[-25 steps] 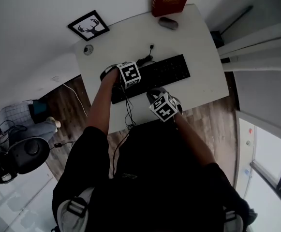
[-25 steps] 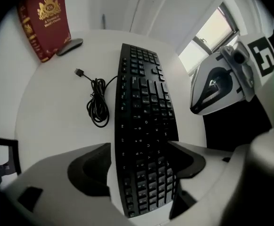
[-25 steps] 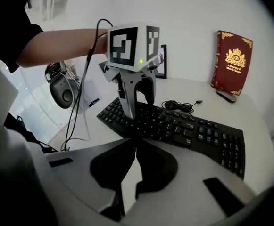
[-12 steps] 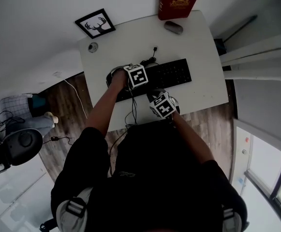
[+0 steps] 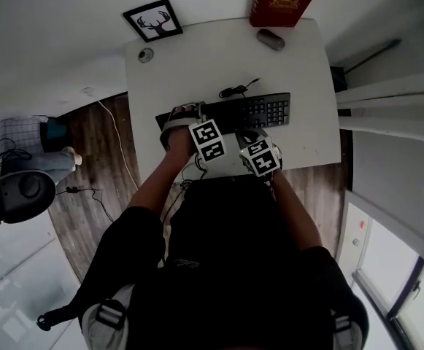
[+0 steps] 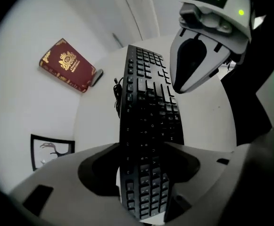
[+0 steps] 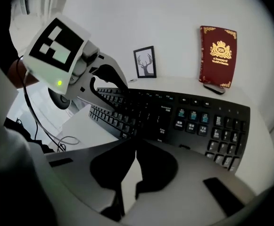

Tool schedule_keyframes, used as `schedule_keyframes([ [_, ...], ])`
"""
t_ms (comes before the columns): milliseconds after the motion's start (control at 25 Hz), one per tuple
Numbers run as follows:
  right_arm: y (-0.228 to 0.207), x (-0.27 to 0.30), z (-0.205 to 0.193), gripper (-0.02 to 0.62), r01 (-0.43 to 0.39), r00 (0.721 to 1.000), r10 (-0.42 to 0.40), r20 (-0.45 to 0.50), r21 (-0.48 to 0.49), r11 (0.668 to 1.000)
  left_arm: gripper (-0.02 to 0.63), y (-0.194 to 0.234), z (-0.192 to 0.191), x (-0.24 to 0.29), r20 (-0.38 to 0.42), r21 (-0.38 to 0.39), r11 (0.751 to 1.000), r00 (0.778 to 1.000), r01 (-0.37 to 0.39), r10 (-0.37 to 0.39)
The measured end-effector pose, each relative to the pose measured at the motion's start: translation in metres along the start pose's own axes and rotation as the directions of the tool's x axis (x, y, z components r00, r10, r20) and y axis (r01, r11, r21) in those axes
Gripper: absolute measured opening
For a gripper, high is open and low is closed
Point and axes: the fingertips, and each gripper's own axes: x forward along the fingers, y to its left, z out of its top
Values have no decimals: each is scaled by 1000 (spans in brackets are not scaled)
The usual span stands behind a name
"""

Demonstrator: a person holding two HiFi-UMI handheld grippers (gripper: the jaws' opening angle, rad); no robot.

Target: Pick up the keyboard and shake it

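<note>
From the head view, the black keyboard [image 5: 263, 109] lies across the near part of the white desk [image 5: 197, 57], its cable [image 5: 237, 90] bunched just behind it. The left gripper [image 5: 181, 119] is at its left end and the right gripper [image 5: 254, 135] at its near edge, while a red book [image 5: 281, 2] and a framed deer picture [image 5: 153, 19] stand at the back. In the left gripper view, the jaws, which have just been closing, clasp the keyboard's end between them. In the right gripper view, the jaws are clenched together with nothing between them, their tips just beside the keyboard's front edge
</note>
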Motion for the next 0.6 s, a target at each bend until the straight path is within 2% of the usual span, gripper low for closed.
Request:
schedule_keyframes([
  [160, 6, -21, 17, 21, -33, 998, 41, 56, -143, 989, 258, -8, 0, -10, -10, 4, 991, 990, -137, 137],
  [240, -2, -41, 32, 21, 0, 995, 23, 93, -240, 971, 258, -12, 0, -12, -18, 2, 986, 986, -165, 165],
  [320, -19, -65, 55, 23, 68, 992, -25, 126, -351, 934, 258, -15, 0, -15, -16, 1, 983, 983, -184, 184],
  [400, -36, -82, 73, 29, 102, 993, -58, 103, -489, 867, 258, -17, -1, -17, -14, 7, 976, 976, -218, 218],
  [440, -44, -83, 75, 99, 77, 997, -61, 47, -569, 819, 258, -18, -1, -17, -16, 10, 971, 971, -240, 240],
  [480, -52, -80, 71, 243, 22, 997, -63, -41, -647, 762, 258, -19, -1, -18, -17, 12, 965, 965, -261, 261],
  [520, -61, -75, 62, 285, -57, 986, -72, -149, -714, 698, 258, -19, 0, -19, -18, 11, 960, 959, -281, 282],
  [600, -84, -65, 38, 293, -234, 926, -117, -360, -787, 571, 258, -20, 4, -25, -13, 1, 948, 948, -319, 319],
])
